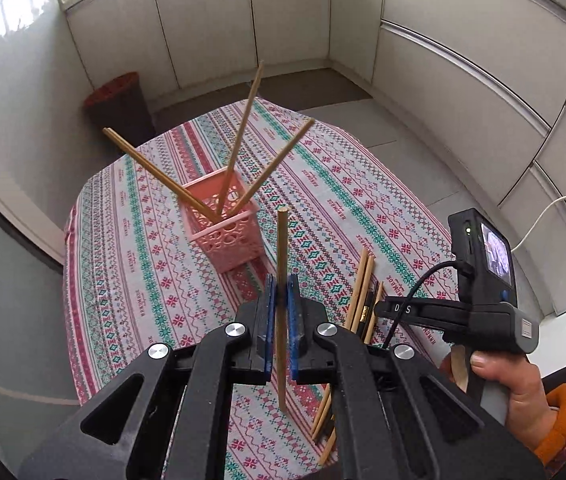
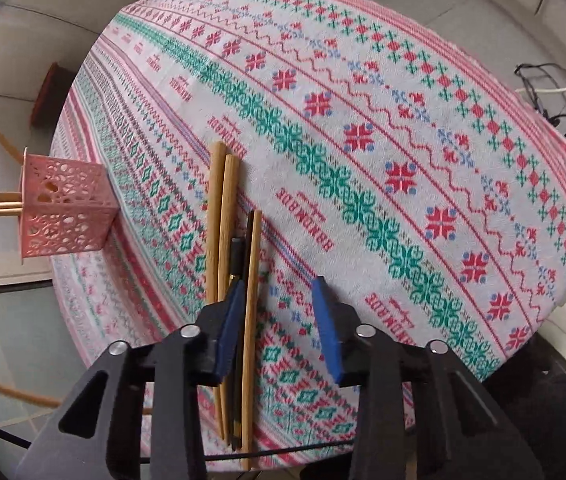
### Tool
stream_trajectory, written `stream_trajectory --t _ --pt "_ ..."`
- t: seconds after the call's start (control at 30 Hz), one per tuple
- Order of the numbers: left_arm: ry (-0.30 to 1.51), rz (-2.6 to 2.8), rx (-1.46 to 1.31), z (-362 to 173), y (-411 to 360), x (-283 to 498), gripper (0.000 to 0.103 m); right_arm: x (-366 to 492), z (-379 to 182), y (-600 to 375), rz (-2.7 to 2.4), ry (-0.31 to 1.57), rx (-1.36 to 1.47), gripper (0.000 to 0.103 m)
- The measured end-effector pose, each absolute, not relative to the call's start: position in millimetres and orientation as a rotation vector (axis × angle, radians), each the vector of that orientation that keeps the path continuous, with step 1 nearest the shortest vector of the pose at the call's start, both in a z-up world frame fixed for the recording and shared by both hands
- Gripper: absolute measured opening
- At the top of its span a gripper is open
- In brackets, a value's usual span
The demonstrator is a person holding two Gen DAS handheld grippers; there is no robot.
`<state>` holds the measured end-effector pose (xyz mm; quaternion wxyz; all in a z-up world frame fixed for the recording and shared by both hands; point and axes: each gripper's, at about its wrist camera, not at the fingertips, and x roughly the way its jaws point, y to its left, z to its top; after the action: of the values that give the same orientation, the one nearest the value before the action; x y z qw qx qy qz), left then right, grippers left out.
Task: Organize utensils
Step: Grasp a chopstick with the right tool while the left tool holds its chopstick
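Patterned tablecloth (image 2: 363, 128). Left gripper (image 1: 282, 296) pinches wooden chopstick (image 1: 282, 264) near pink basket (image 1: 227, 236). Right gripper (image 2: 279, 304) jaws spread, astride loose chopstick (image 2: 250, 320), well right of basket.

Black grippers w/ blue-padded jaws, silver screws (image 1: 236, 329) (round), orange sleeve cuff (image 1: 563, 420), black cable (image 1: 415, 296).

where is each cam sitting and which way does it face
Left wrist: sits on the left claw, angled down over the table; claw shut on a chopstick, pink basket ahead, the person's right hand at right.
Right wrist: sits on the right claw, looking steeply down at the loose chopsticks; pads around one, not touching.
Shared: basket, loose chopsticks, patterned tablecloth.
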<state>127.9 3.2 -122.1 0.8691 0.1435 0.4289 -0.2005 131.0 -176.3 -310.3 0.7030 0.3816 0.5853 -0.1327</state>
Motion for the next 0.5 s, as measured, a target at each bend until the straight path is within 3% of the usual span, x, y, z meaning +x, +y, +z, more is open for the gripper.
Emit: stream_trajectory --t 0.13,0.23,0.33,0.5 --pt "0.888 -0.407 0.282 -115.6 13.0 126.2 0.005 143.9 -310.3 -166.3 -0.32 1.294 0.798 0.032" --pt "0.886 -0.403 0.278 -113.6 15.8 124.9 0.005 151.5 -310.1 -155.0 -0.358 1.296 0.711 0.018" --pt "0.884 -0.407 0.281 -113.3 14.8 123.0 0.005 157.4 -312.0 -149.3 -0.363 1.292 0.691 0.011" --pt "0.877 -0.404 0.278 -112.4 13.2 121.8 0.005 158.1 -308.8 -152.6 -0.333 1.243 0.663 0.008"
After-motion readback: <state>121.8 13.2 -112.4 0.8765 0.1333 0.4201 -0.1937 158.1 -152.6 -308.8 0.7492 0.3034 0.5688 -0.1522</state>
